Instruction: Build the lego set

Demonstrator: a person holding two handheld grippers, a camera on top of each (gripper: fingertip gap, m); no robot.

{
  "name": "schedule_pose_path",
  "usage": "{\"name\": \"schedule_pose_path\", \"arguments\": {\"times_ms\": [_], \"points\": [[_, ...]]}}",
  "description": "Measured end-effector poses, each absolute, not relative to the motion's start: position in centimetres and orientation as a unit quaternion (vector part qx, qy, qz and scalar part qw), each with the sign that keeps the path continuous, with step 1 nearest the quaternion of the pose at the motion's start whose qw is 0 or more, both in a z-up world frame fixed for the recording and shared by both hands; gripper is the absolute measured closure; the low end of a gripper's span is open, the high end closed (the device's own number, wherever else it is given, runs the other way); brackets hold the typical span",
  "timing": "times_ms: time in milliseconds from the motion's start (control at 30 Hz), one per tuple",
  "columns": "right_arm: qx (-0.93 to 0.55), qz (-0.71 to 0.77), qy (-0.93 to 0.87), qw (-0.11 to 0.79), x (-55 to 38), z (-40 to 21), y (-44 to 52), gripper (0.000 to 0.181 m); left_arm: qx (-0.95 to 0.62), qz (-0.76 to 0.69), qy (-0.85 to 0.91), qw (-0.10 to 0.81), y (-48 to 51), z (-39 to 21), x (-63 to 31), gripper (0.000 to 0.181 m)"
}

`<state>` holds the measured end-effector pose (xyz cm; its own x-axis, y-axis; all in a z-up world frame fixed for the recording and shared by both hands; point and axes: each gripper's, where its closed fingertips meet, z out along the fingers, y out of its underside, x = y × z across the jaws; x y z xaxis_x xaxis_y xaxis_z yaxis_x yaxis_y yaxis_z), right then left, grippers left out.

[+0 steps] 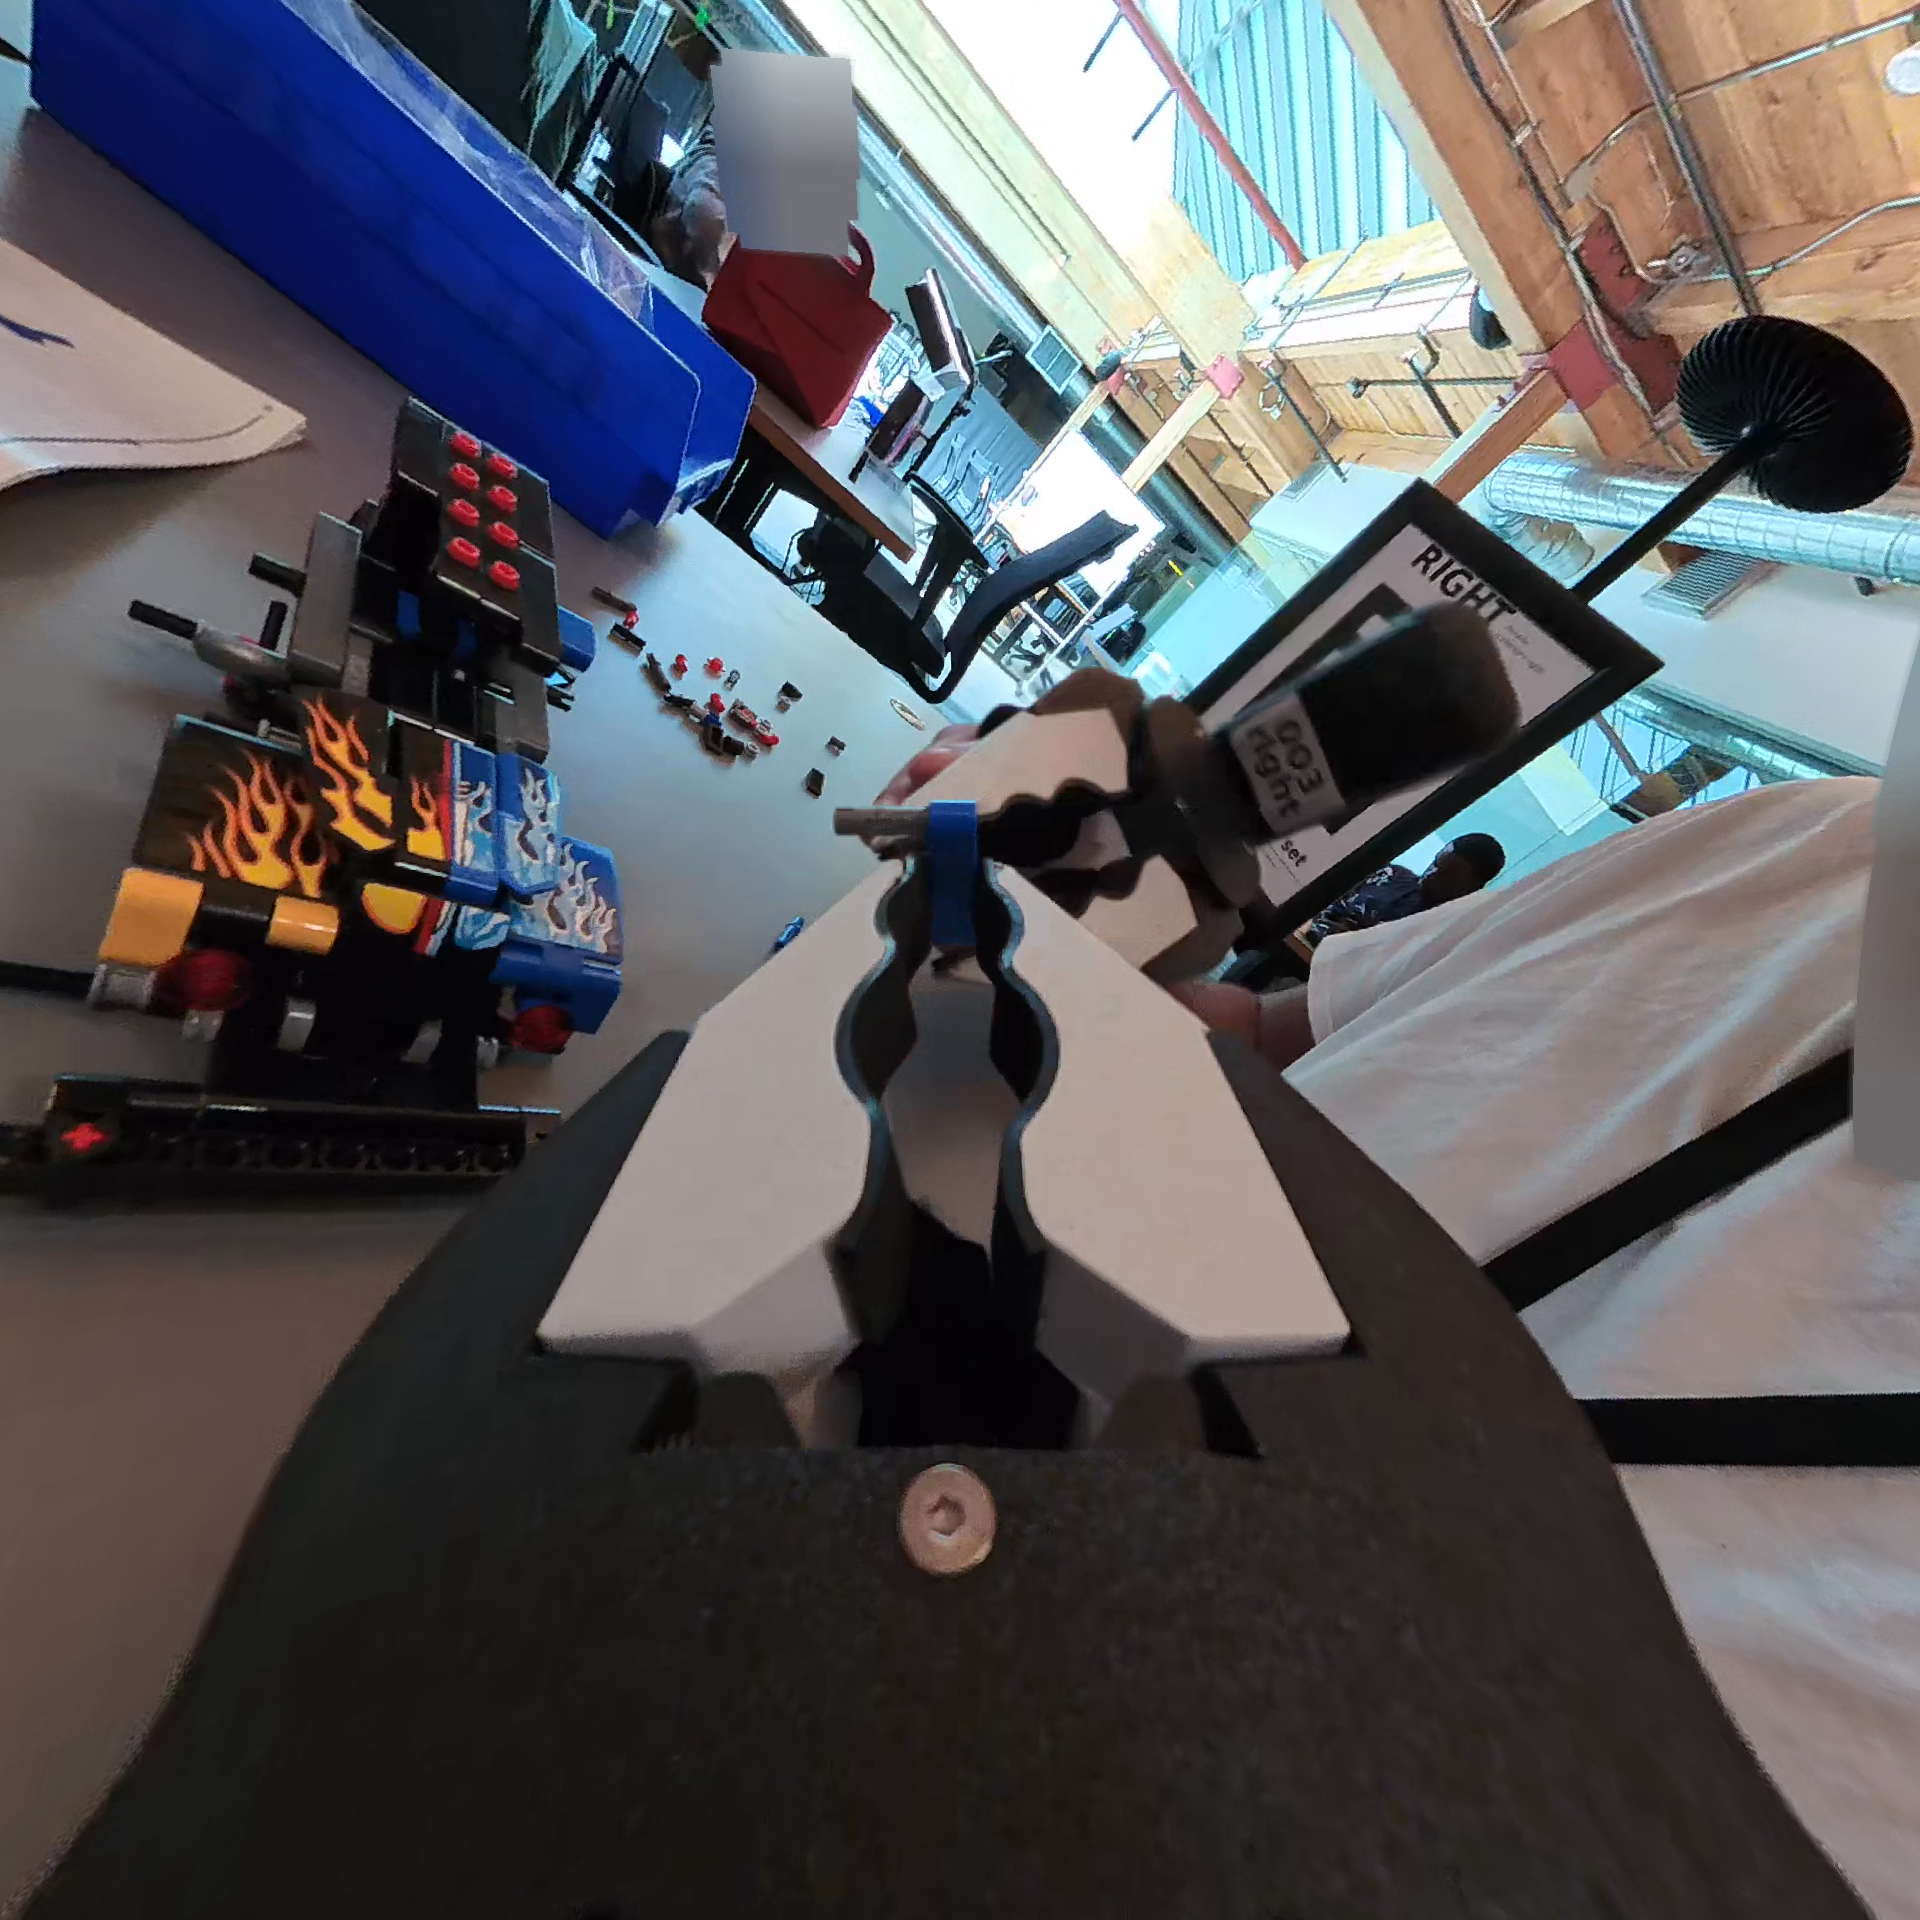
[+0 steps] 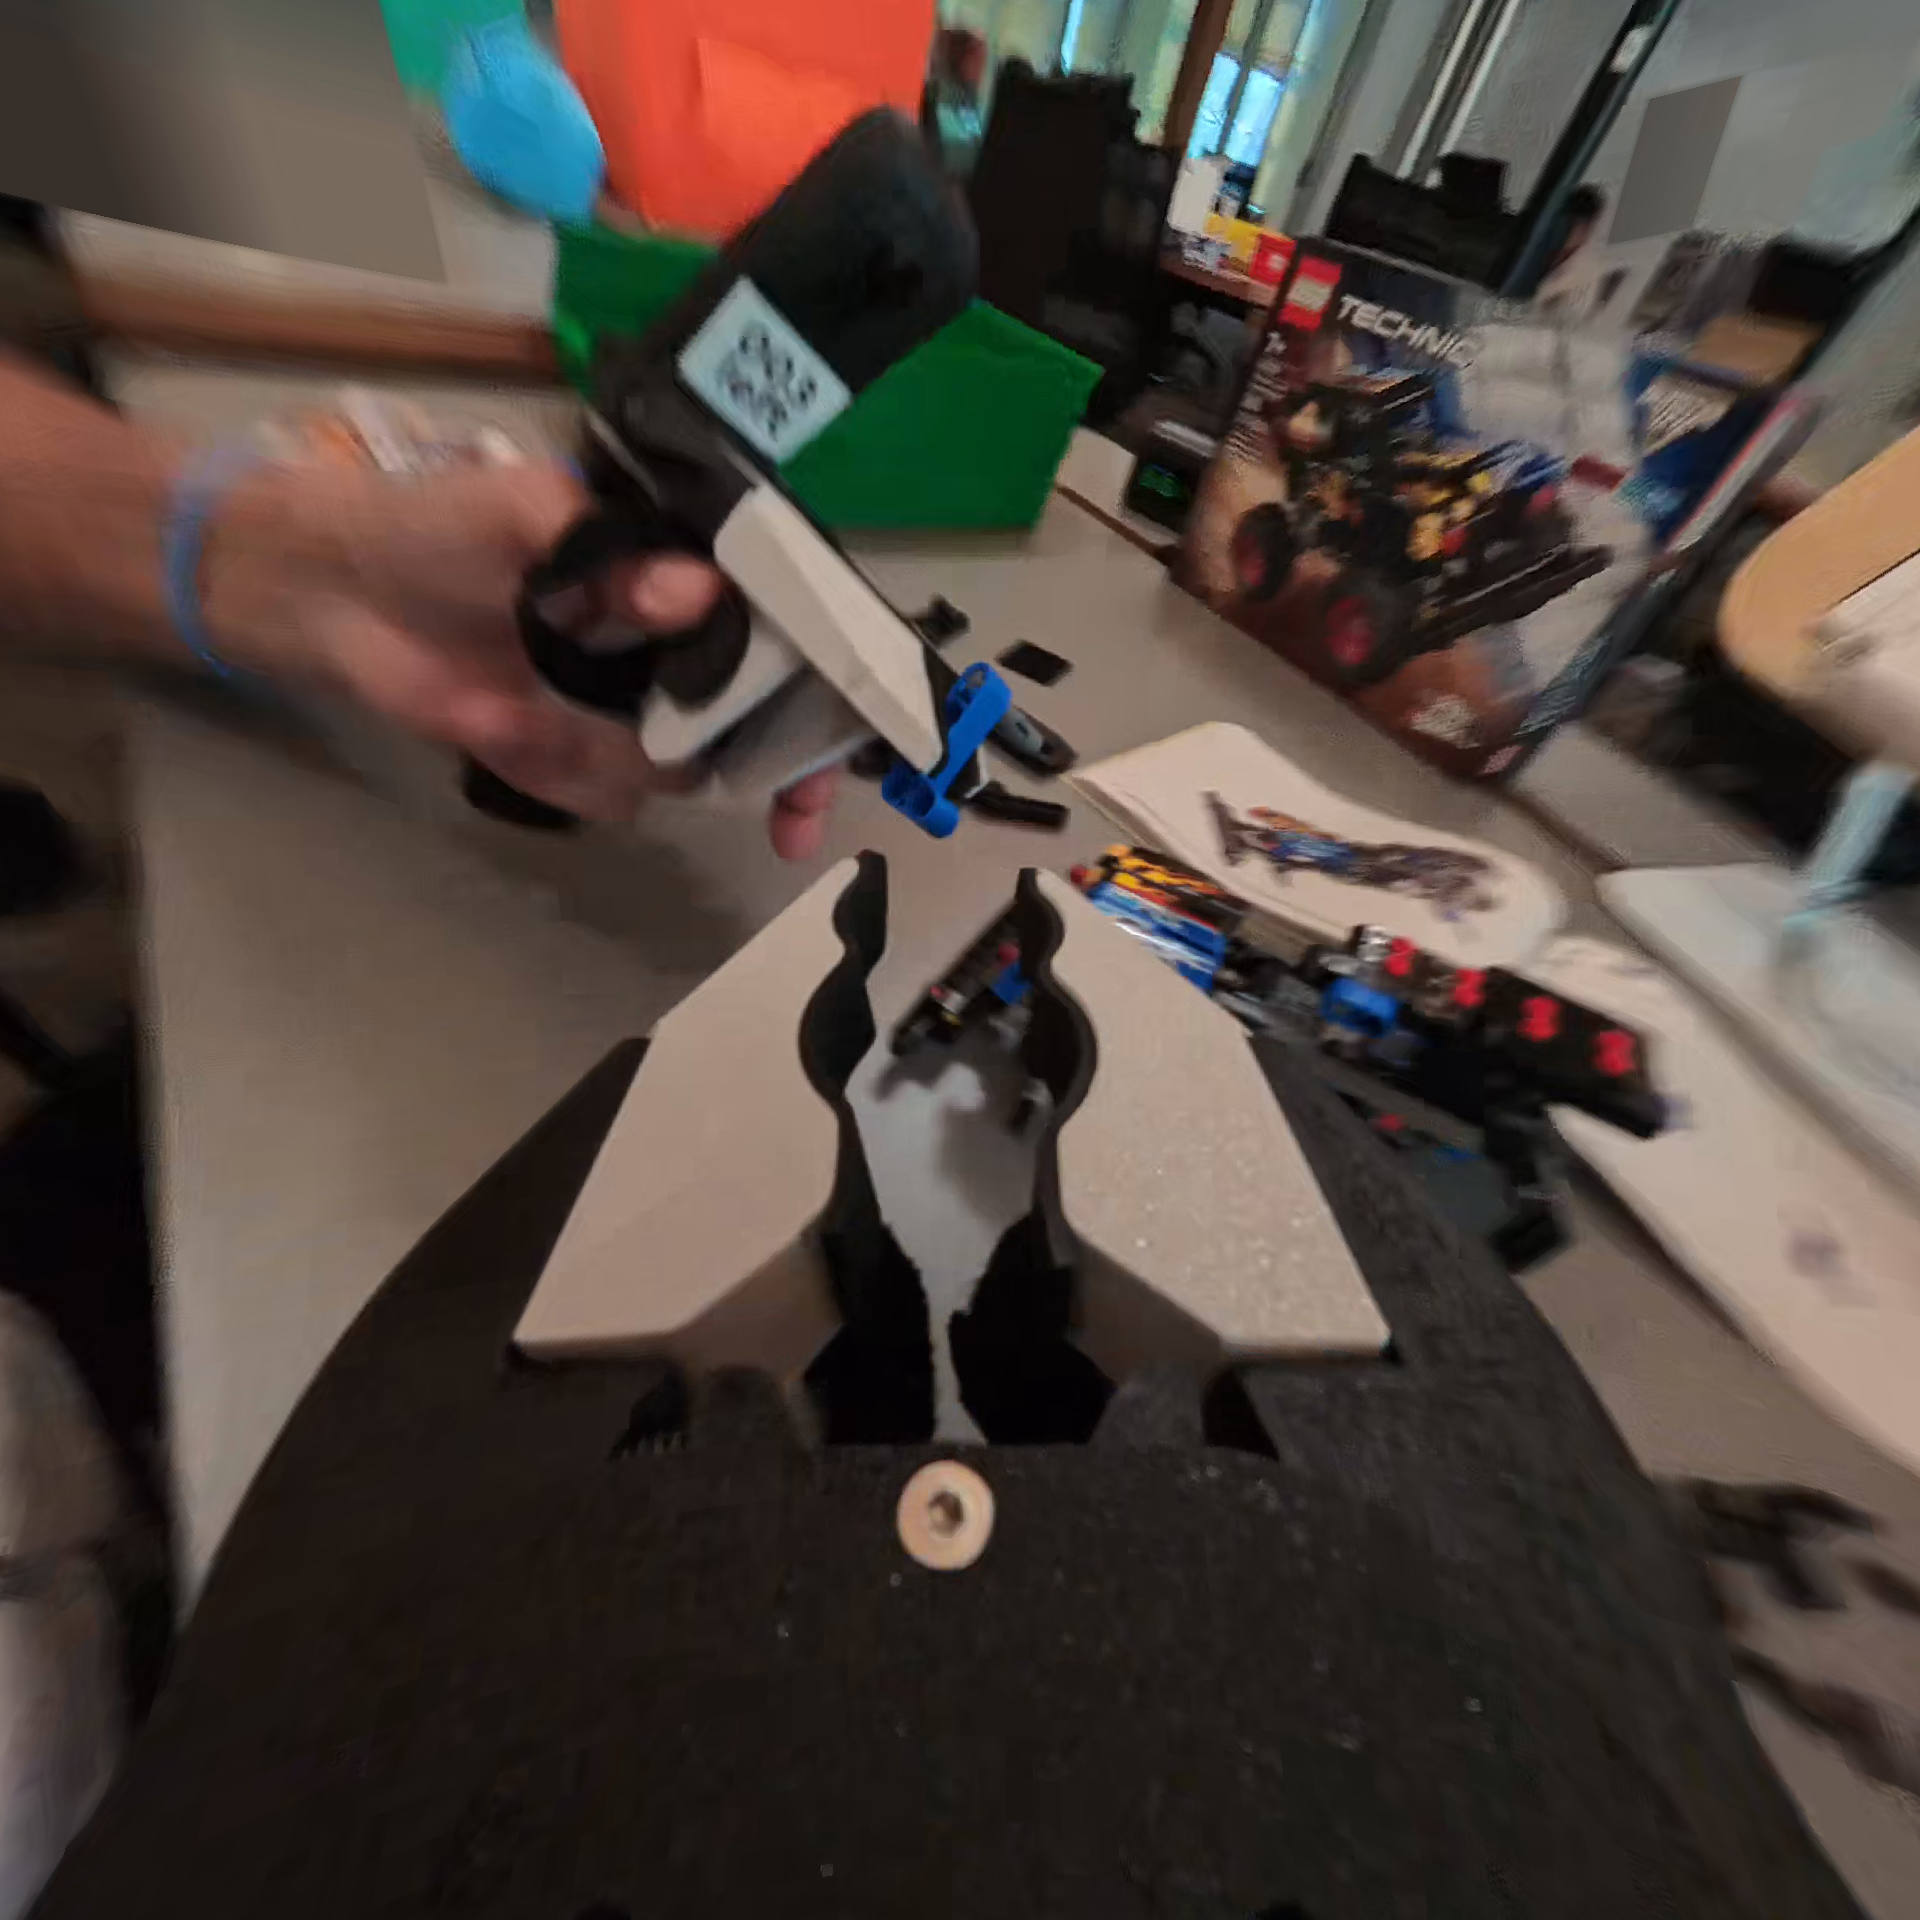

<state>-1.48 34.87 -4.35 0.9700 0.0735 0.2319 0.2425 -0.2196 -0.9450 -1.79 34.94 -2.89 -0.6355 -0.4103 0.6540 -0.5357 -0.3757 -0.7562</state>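
Note:
My left gripper is shut on a small blue beam and holds it above the table. A grey axle runs through the beam's top hole. The beam also shows in the right wrist view, pinched at the left gripper's fingertips. My right gripper is open with nothing between its fingers, just short of the beam. In the left wrist view it sits right behind the axle. The black, blue and flame-patterned truck model lies on the table, also visible in the right wrist view.
Several small loose parts lie beyond the model. A blue bin stands at the table's far side. The set's box, an open instruction booklet and a green bin are nearby. A person's hand holds the left gripper. The grippers are tip to tip, or close to it.

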Motion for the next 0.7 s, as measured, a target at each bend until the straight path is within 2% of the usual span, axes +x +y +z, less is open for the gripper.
{"name": "schedule_pose_path", "arguments": {"times_ms": [133, 333, 567, 700], "points": [[-0.768, -0.273, -0.204, 0.542, -1.6, -5.1, 35.2, 0.158, 0.44, 0.695, -0.565, 0.065, 34.4, -4.0, -1.8, 0.175], [-0.759, -0.325, -0.244, 0.508, -1.8, -5.7, 35.2, 0.17, 0.448, 0.685, -0.568, 0.091, 34.0, -4.8, -1.9, 0.175], [-0.762, -0.178, -0.153, 0.604, -1.7, -4.1, 35.0, 0.173, 0.407, 0.709, -0.574, 0.057, 33.7, -3.2, -2.2, 0.163], [-0.721, -0.078, -0.146, 0.673, -2.8, -2.5, 34.5, 0.174, 0.384, 0.731, -0.56, 0.069, 33.6, -2.0, -2.7, 0.164]]}}
